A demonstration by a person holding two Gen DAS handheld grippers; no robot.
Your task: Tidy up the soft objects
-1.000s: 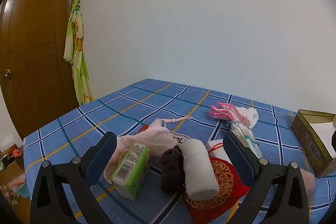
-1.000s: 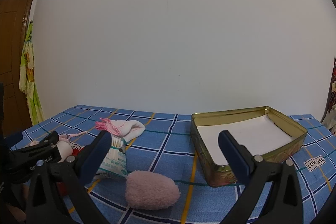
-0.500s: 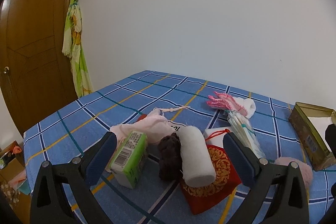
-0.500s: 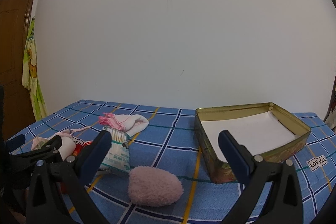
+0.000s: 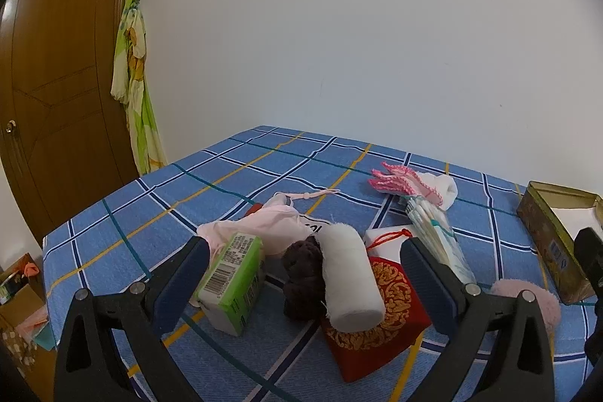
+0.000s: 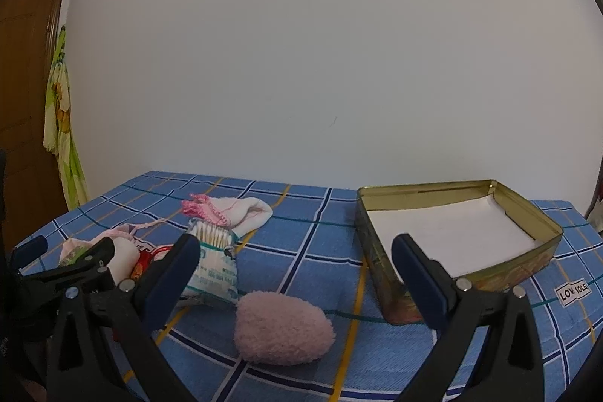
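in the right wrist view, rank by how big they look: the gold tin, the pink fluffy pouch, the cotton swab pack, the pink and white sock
Largest to smallest as they appear:
1. gold tin
2. pink fluffy pouch, though it lies nearest the camera
3. cotton swab pack and pink and white sock: too alike to rank, and the sock lies farther back.

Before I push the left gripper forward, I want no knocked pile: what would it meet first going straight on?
Most likely the white cloth roll and the dark knitted piece beside it; both lie between the open jaws of the left gripper, just ahead. Which one comes first is hard to judge.
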